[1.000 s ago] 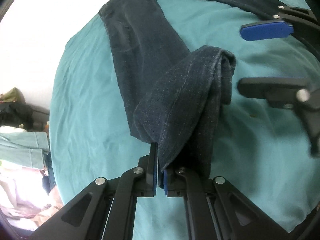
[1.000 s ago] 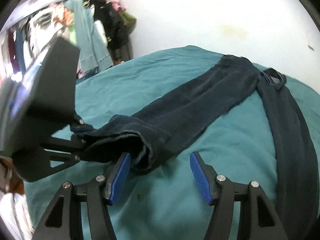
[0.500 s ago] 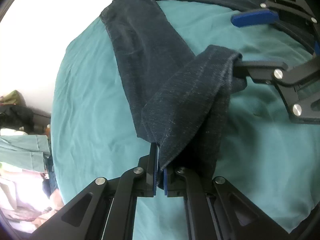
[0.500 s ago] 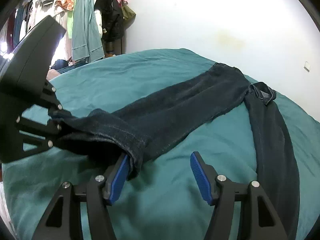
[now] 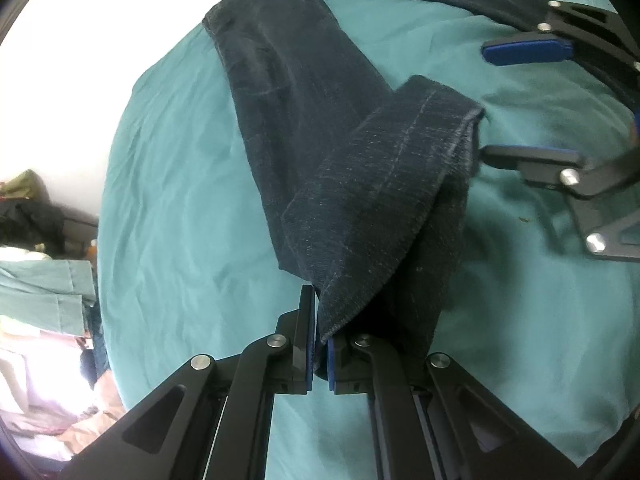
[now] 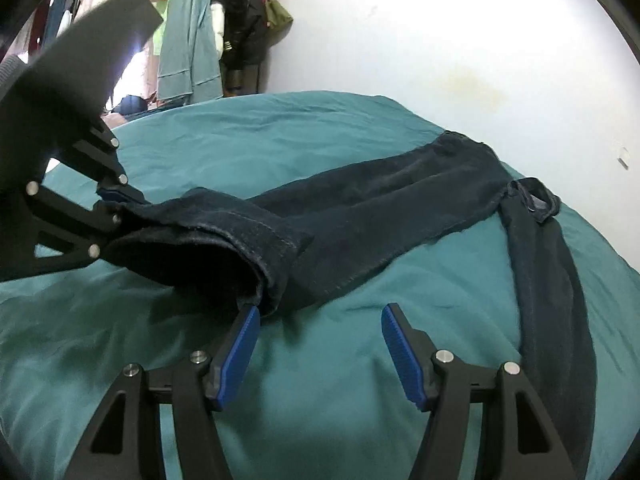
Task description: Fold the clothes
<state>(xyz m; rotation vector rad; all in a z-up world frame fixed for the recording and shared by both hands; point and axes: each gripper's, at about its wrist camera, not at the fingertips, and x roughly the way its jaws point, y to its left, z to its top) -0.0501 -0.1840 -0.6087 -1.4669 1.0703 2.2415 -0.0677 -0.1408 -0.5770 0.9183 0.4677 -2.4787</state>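
Note:
Dark blue jeans (image 5: 296, 92) lie spread on a teal bed sheet (image 5: 168, 184). My left gripper (image 5: 318, 340) is shut on the hem of one leg (image 5: 372, 200) and holds it lifted off the sheet. In the right wrist view that lifted hem (image 6: 224, 236) hangs from the left gripper (image 6: 116, 208) at the left. My right gripper (image 6: 320, 336) stands open with nothing between its blue pads (image 6: 400, 348); its left pad sits just under the cuff opening. The other leg (image 6: 556, 292) runs down the right side. In the left wrist view the right gripper (image 5: 520, 100) is beside the cuff.
A white wall (image 6: 440, 40) rises behind the bed. Hanging clothes (image 6: 192, 28) crowd the far left corner. In the left wrist view, piled clothes (image 5: 44, 300) lie past the bed's left edge.
The right gripper has rolled and shifted slightly near the cuff. The left gripper has carried the lifted hem a little, and the cuff now opens wider toward the right gripper.

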